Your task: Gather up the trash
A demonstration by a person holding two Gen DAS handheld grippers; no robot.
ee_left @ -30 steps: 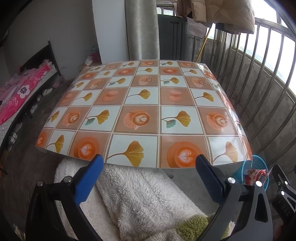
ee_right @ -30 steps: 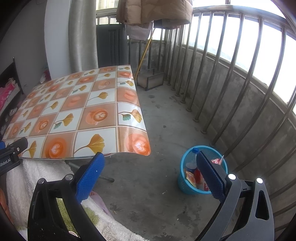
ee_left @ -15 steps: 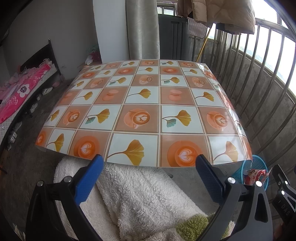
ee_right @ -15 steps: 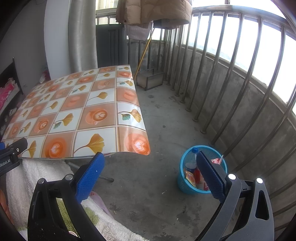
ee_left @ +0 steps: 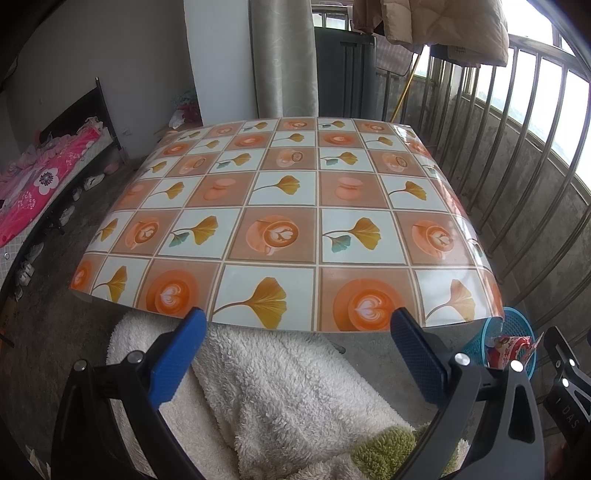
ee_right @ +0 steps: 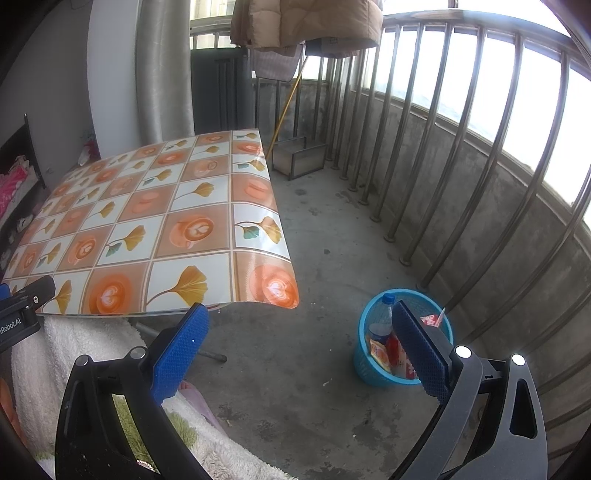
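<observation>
Beside the tabletop (ee_right: 147, 229), on the concrete floor (ee_right: 325, 229): blue bin (ee_right: 364, 365), already holding a bottle (ee_right: 386, 308), a red carton (ee_right: 430, 319) and orange wrappers (ee_right: 380, 350). Looks, by that, close to finished, since no loose trash shows on the tabletop in either view; worth one slow sweep of both cameras over the cloth and the floor below before stopping. Under the near edge, hidden by a fleecy white blanket (ee_left: 288, 387) with a green patch, possibly something more, though impossible to tell from this angle.

Left gripper (ee_left: 295, 350): spread wide, nothing between the blue pads (ee_left: 177, 354), hanging low over the blanket just short of the tabletop's near edge. Right gripper (ee_right: 295, 343): likewise spread and bare, aimed past the tabletop's corner toward the bin, one pad overlapping the bin's rim in the view. For any last piece: approach flat along the glossy cloth, close only once both pads bracket it, carry over the rim, release well inside so light wrappers do not spill.

Tabletop: slick plastic cloth, orange and pale squares with latte cups and ginkgo leaves, edges drooping, glare at the right side. Around it: balcony with a metal railing (ee_right: 461, 155), a coat (ee_right: 306, 22) hung overhead, a grey curtain (ee_left: 284, 55), a pink bed (ee_left: 33, 192) at far left.
</observation>
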